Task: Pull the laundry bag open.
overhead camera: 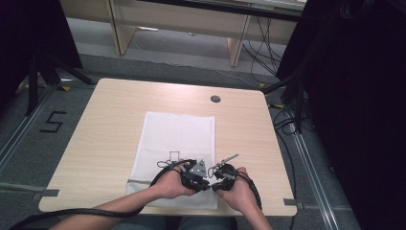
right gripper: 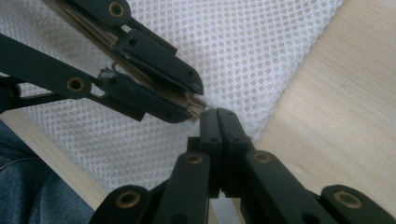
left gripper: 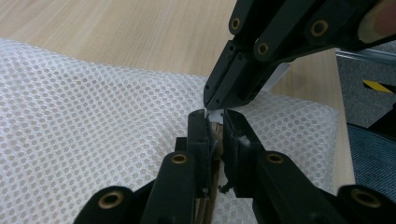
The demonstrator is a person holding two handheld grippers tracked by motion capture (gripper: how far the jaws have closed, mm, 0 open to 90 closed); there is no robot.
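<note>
Two claws meeting tip to tip, left claw (left gripper: 214, 122), right claw (right gripper: 218, 116), white mesh bag (overhead camera: 174, 139) beneath

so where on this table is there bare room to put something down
Bare wood runs down the table left of the white mesh cloth, down its right side, and along the far edge around the round hole. The cloth's far half is free too. It is crowded at the near edge, where the left gripper and right gripper meet tip to tip.

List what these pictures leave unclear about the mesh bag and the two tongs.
- High view: the hands cover both tongs' tips; the mesh bag weave is too small to see.
- Left tongs: the pinched thing is hidden between the jaws.
- Right tongs: jaws closed; whether they pinch anything is hidden.
</note>
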